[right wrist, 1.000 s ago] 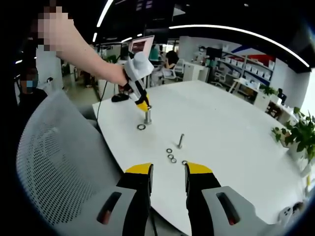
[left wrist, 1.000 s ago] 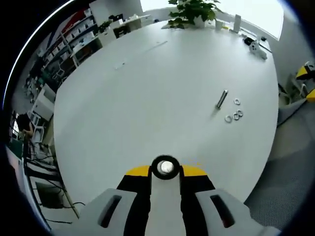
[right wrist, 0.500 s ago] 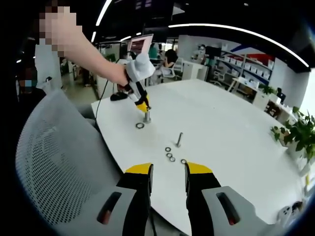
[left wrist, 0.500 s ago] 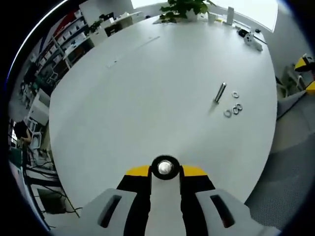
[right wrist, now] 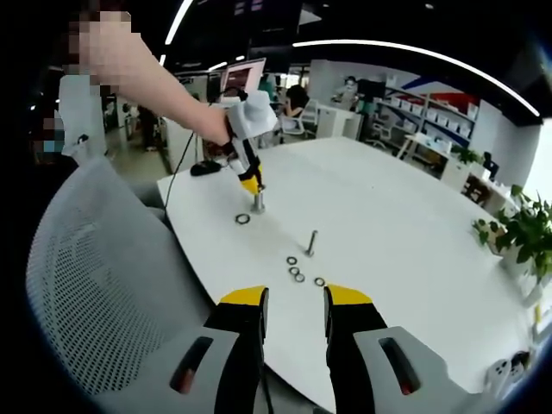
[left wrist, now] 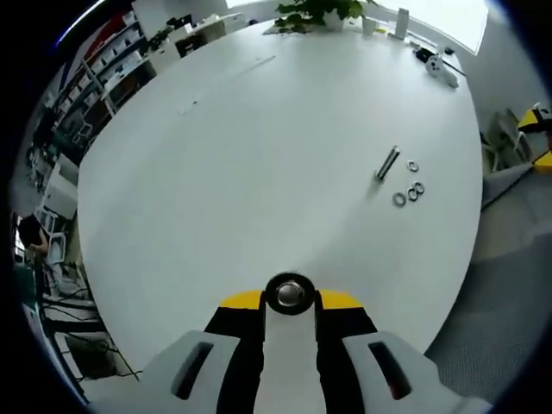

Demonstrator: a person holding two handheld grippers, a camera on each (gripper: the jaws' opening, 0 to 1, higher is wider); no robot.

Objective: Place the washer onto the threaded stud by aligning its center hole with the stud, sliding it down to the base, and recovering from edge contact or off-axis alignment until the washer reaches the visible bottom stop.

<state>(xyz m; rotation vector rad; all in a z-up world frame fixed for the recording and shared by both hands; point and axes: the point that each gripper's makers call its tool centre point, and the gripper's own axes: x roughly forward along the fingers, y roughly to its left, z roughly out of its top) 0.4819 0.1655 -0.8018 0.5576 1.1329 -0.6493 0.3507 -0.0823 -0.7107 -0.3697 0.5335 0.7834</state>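
Stud upright at the worktop's far left stays clenched in the left claw, a washer beside it unthreaded; the right claw, released, hangs back.

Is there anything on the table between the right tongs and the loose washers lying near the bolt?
Nothing visible. In the right gripper view, the right tongs are open and point at the washers beside the bolt, with bare table between them. The left tongs grip the upright stud farther away, off that path.
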